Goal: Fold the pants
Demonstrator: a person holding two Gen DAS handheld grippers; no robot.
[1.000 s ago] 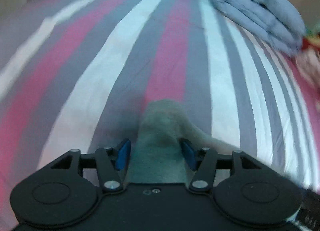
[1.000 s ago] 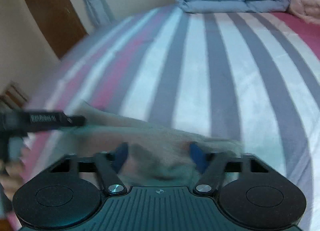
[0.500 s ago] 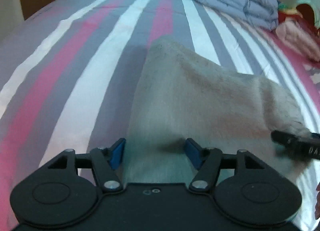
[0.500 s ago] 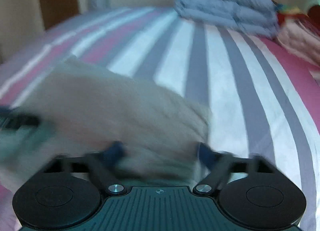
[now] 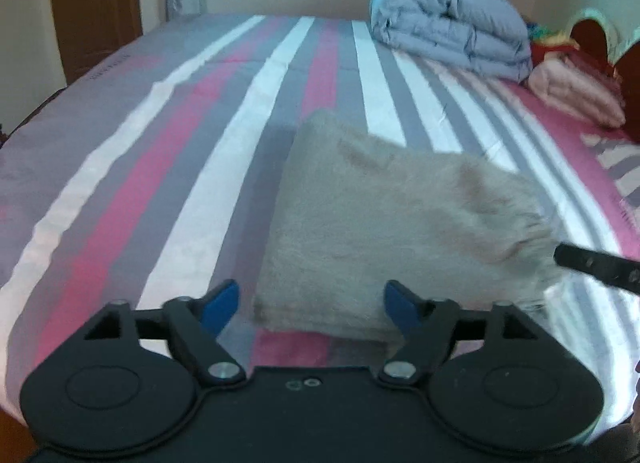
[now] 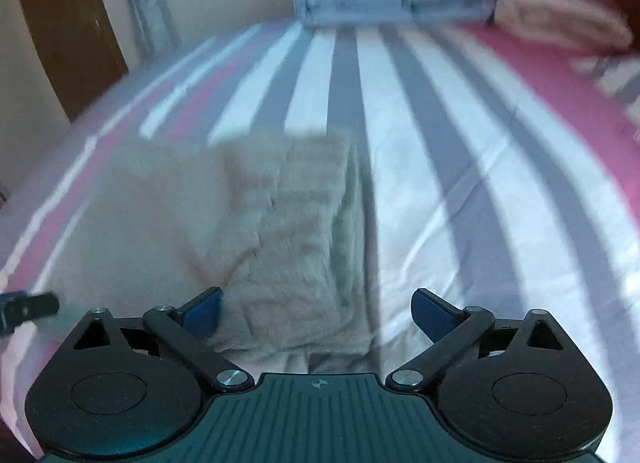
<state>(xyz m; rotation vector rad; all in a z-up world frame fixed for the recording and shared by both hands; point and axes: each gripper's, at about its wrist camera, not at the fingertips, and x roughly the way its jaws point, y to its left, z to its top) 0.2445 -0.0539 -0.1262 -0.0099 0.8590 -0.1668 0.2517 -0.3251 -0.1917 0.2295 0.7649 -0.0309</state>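
Observation:
The beige fuzzy pants point(image 5: 392, 223) lie folded in a flat bundle on the striped bed point(image 5: 168, 167). My left gripper point(image 5: 310, 303) is open, just off the bundle's near edge, holding nothing. My right gripper point(image 6: 316, 313) is open wide above the near edge of the pants point(image 6: 276, 239), also empty. The right gripper's tip point(image 5: 592, 265) shows at the bundle's right side in the left wrist view. The left gripper's tip point(image 6: 28, 309) shows at the far left in the right wrist view.
A folded grey-blue duvet point(image 5: 452, 39) lies at the head of the bed, with pink folded bedding point(image 5: 576, 91) to its right. A brown wooden door point(image 6: 64, 23) stands at the left, and the bed's left edge curves down beside it.
Both grippers held the pants and carried the fabric forward, laying it down on the bed. Both have opened and let go and drawn back toward the near edge.

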